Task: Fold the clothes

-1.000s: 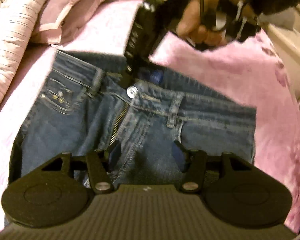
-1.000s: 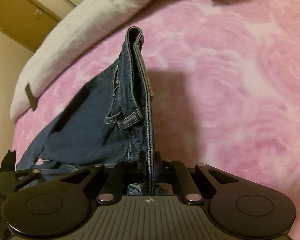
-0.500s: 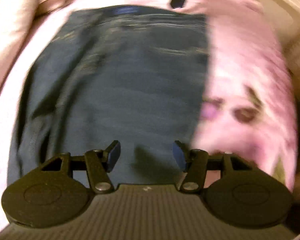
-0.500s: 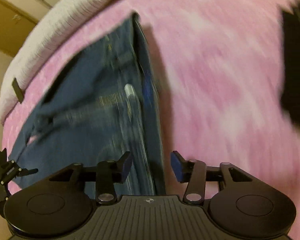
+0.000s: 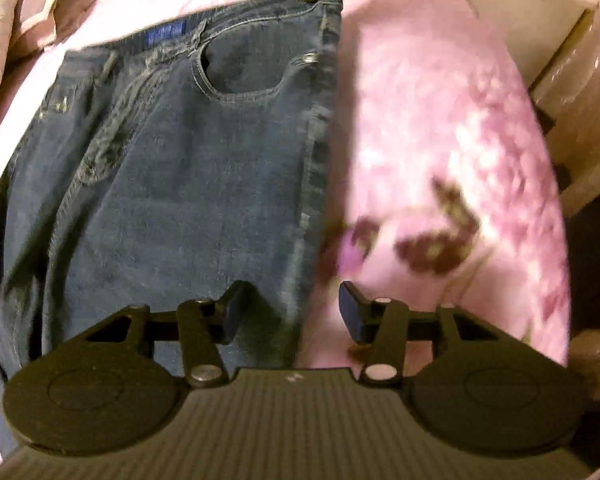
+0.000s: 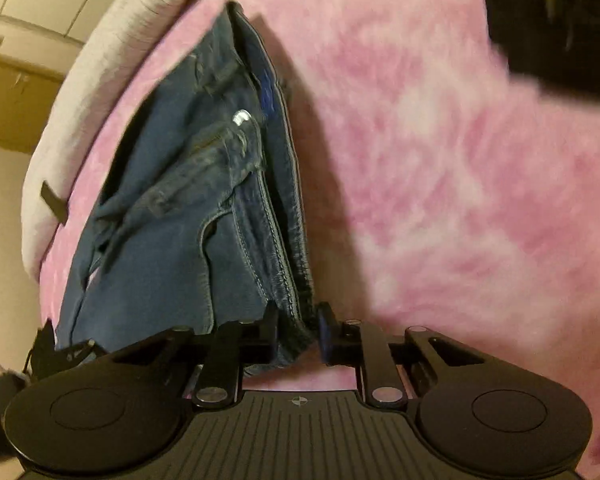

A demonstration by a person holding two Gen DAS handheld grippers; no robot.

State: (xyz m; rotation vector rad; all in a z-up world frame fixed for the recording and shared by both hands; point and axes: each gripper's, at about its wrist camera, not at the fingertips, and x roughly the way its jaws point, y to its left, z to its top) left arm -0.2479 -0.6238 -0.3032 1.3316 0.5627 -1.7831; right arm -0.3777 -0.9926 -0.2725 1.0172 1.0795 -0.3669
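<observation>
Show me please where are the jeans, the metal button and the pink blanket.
jeans (image 5: 188,184): left wrist view, on the flat denim below the pocket.
button (image 6: 242,117): right wrist view, on its shiny face.
blanket (image 6: 440,152): right wrist view, on bare pink right of the jeans.

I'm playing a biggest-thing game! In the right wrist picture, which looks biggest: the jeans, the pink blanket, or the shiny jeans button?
1. pink blanket
2. jeans
3. jeans button, tiny

Dim warm light, motion blur (strongest rightward), fisheye-bent edges, soft shadows
</observation>
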